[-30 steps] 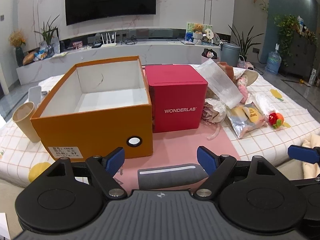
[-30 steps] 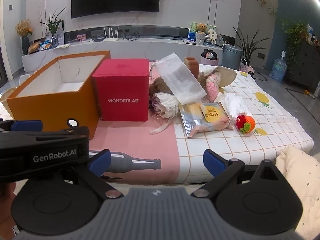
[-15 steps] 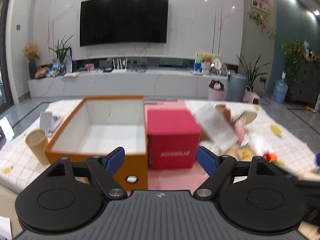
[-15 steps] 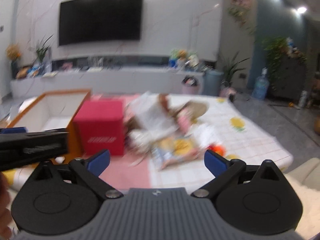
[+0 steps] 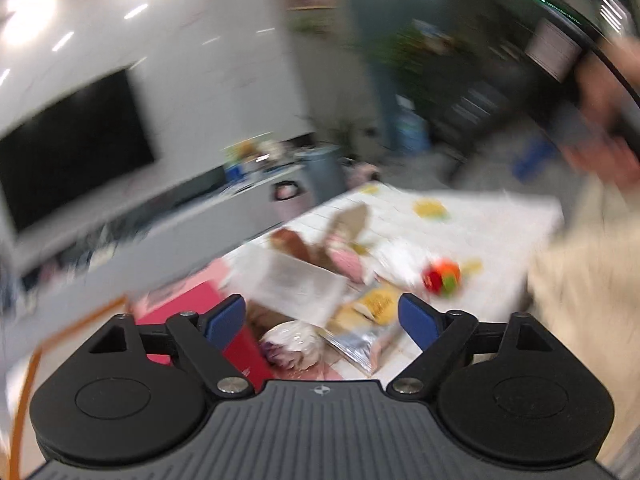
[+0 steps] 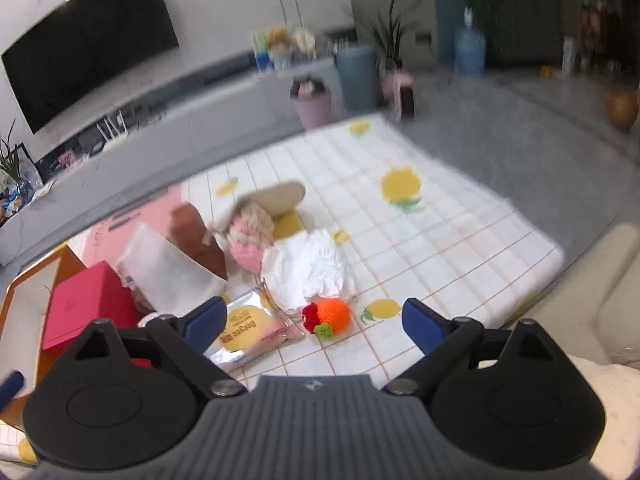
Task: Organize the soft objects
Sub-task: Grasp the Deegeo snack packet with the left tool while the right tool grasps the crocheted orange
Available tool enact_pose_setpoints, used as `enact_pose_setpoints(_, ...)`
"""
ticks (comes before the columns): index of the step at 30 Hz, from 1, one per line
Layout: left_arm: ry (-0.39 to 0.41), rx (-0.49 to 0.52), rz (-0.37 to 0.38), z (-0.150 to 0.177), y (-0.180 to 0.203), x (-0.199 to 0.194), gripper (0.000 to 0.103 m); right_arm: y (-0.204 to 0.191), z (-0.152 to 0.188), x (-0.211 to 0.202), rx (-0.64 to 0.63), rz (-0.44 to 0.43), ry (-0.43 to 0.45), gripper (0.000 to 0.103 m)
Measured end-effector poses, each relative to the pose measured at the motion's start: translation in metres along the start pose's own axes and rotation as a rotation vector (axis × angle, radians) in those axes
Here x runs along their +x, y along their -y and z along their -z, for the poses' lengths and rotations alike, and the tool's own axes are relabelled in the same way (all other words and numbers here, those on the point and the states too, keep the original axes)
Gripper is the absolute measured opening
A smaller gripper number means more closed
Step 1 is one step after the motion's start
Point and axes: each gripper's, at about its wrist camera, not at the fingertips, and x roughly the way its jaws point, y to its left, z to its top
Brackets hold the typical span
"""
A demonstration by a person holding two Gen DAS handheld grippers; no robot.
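Both claws spread, empty, above the desk w/ checked cloth (image 6: 440,240). Right claw (image 6: 312,320) faces the crochet orange (image 6: 334,314), lying beside a foil snack pack (image 6: 248,330). Left claw (image 5: 320,318) view blurred. I'd lower the right one straight, straddle the orange only, and pinch gently. Orange box (image 6: 24,292) far left.

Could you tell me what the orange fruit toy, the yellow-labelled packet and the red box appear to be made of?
Orange fruit toy: looks like crocheted yarn, matte, with a ribbed stitch texture and green and red knitted bits.
Yellow-labelled packet: seemingly foil or metallised plastic film, with shiny silver crinkled edges.
Red box: probably coated cardboard, with flat faces, crisp edges and a smooth, low-sheen finish.
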Motion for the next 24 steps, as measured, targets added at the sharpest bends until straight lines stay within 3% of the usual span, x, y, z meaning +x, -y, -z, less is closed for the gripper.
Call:
enact_pose_setpoints(6, -0.004, 0.206, 0.137, 0.026, 0.040, 0.062, 0.102, 0.018, 0.003, 0.087, 0.050, -0.076, -0.113, 0.075)
enact_pose_setpoints(10, -0.008, 0.298, 0.162, 0.028, 0.059, 0.098, 0.102, 0.039, 0.017, 0.127, 0.028, -0.028, -0.130, 0.072)
enact_pose_setpoints(13, 0.009, 0.355, 0.153, 0.023, 0.068, 0.122, 0.102, 0.060, 0.017, 0.151, 0.096, 0.000, -0.154, 0.069)
enact_pose_setpoints(17, -0.055, 0.371, 0.196, 0.009, 0.070, 0.157, 0.102, 0.063, 0.018, 0.163, 0.153, -0.061, -0.168, 0.063)
enact_pose_setpoints(24, -0.168, 0.411, 0.194, -0.001, 0.070, 0.195, 0.102, 0.045, 0.017, 0.166, 0.049, -0.104, -0.113, 0.062)
